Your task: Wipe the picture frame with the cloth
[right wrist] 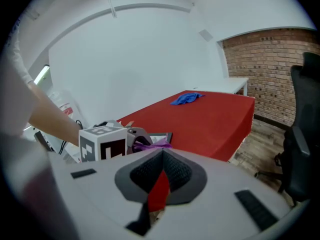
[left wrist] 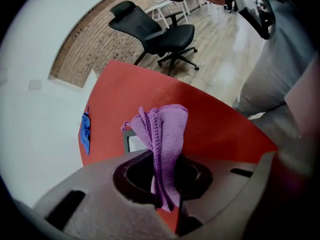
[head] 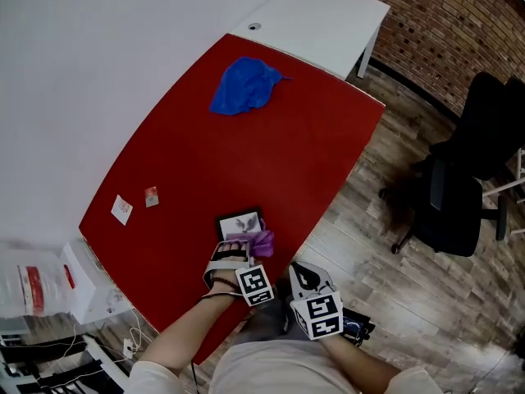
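Observation:
A small black picture frame (head: 240, 222) lies flat on the red table (head: 246, 162) near its front edge. My left gripper (head: 235, 250) is shut on a purple cloth (head: 256, 241), which hangs over the frame's near edge. In the left gripper view the purple cloth (left wrist: 162, 139) stands bunched between the jaws, with the frame (left wrist: 134, 142) just beyond it. My right gripper (head: 302, 276) hovers off the table's edge, beside the left one, shut with nothing in it. In the right gripper view the frame (right wrist: 159, 138) and cloth (right wrist: 150, 144) show past the left gripper's marker cube (right wrist: 102, 143).
A blue cloth (head: 244, 85) lies at the far end of the red table. Two small cards (head: 121, 209) (head: 152, 196) lie near the left edge. A white desk (head: 324, 19) adjoins the far end. A black office chair (head: 463, 187) stands on the wood floor to the right.

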`<state>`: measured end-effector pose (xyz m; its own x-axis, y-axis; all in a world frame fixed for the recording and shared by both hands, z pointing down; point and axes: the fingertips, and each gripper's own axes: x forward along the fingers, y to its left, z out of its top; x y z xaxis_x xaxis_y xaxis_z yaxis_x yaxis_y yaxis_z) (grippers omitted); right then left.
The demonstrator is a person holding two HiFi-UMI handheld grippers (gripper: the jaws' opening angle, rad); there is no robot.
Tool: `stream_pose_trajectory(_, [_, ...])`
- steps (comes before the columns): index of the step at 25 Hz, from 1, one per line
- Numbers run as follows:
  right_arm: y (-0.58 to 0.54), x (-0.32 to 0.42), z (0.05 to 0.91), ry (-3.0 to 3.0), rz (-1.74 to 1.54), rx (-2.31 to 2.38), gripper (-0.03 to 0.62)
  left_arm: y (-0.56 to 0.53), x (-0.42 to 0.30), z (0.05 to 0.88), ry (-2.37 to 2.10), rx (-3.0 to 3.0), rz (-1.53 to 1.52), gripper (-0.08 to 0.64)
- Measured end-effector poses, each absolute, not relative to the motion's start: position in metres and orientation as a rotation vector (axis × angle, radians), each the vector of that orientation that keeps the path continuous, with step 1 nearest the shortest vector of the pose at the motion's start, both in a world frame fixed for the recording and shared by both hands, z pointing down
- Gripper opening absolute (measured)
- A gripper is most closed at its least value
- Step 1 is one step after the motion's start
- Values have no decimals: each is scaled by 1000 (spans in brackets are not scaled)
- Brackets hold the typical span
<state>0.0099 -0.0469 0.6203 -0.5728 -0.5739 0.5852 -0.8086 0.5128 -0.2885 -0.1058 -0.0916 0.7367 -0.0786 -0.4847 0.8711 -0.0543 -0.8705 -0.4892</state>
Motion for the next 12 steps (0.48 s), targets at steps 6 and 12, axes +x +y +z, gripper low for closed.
stream_pose_trajectory(6, [-45, 5, 617, -2343, 739, 1115, 5, -99, -111, 726, 723, -1957, -1989, 60])
stream_pose_trajectory(12, [-46, 11, 599, -2350, 671, 1115, 5, -78, -112, 656, 1351, -2437, -1636, 61])
